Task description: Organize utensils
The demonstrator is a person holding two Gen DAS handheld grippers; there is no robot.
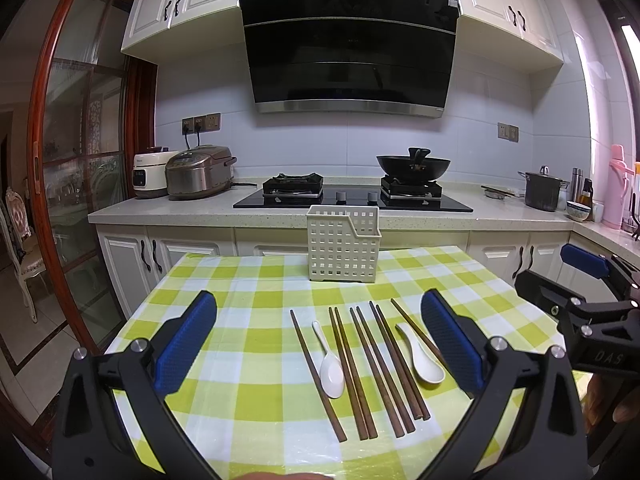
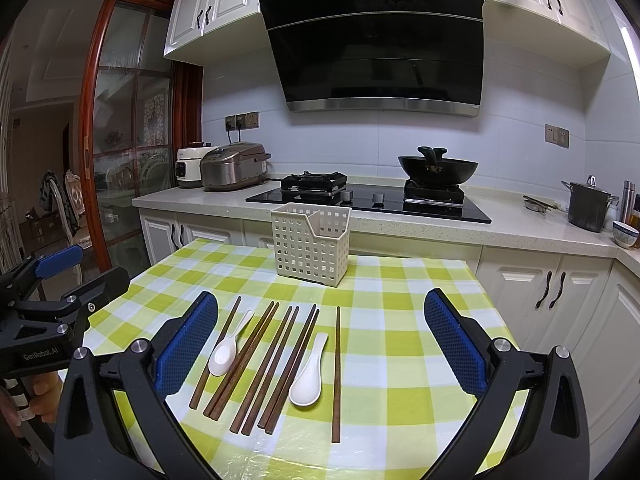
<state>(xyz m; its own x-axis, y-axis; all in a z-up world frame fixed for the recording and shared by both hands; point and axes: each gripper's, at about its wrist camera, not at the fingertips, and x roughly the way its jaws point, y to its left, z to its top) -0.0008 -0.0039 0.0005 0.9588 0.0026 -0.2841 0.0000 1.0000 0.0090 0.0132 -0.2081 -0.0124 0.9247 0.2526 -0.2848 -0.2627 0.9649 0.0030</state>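
Note:
Several brown wooden chopsticks (image 1: 362, 368) (image 2: 276, 364) lie side by side on the green-checked tablecloth (image 1: 248, 344) (image 2: 392, 344). Two white ceramic spoons lie among them: a left one (image 1: 331, 372) (image 2: 225, 354) and a right one (image 1: 425, 362) (image 2: 307, 382). A cream perforated utensil holder (image 1: 343, 245) (image 2: 310, 242) stands upright at the table's far edge. My left gripper (image 1: 319, 340) is open and empty, hovering above the utensils. My right gripper (image 2: 321, 340) is open and empty, also above them. Each gripper shows at the edge of the other's view.
Behind the table runs a kitchen counter (image 1: 200, 210) with a black gas hob (image 1: 352, 196), a wok (image 1: 413, 166), two rice cookers (image 1: 198, 178), and a pot (image 1: 541, 192). A glass sliding door (image 1: 80, 168) is on the left.

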